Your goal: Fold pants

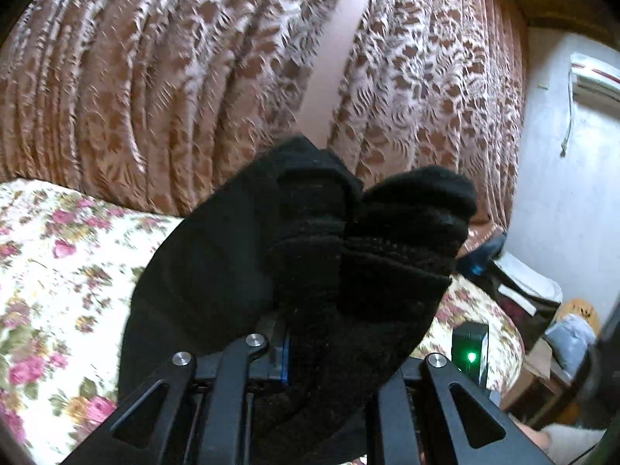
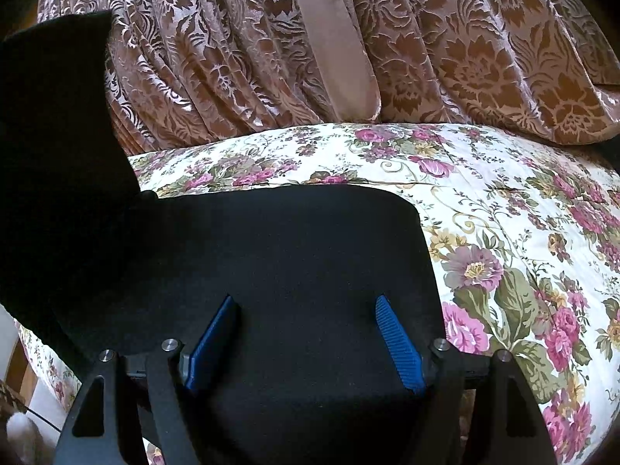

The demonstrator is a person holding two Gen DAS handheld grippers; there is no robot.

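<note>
Pants point(image 2: 271, 255) lay spread across the floral bed point(image 2: 503, 201), one bunched end lifted clear in the clamped left claw point(image 1: 310, 240). Right claw point(image 2: 306, 333) hovered wide apart above them, gripping nothing; unpinned, the flat layer might drag and wrinkle.

Bedspread point(image 2: 503, 209) right of the pants point(image 2: 294, 255) lies free; curtain point(image 2: 445, 50) closes off the far edge

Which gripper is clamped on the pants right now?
The left gripper: its fingers are buried in bunched black pants. The right gripper stands open, blue pads apart over flat fabric.
</note>
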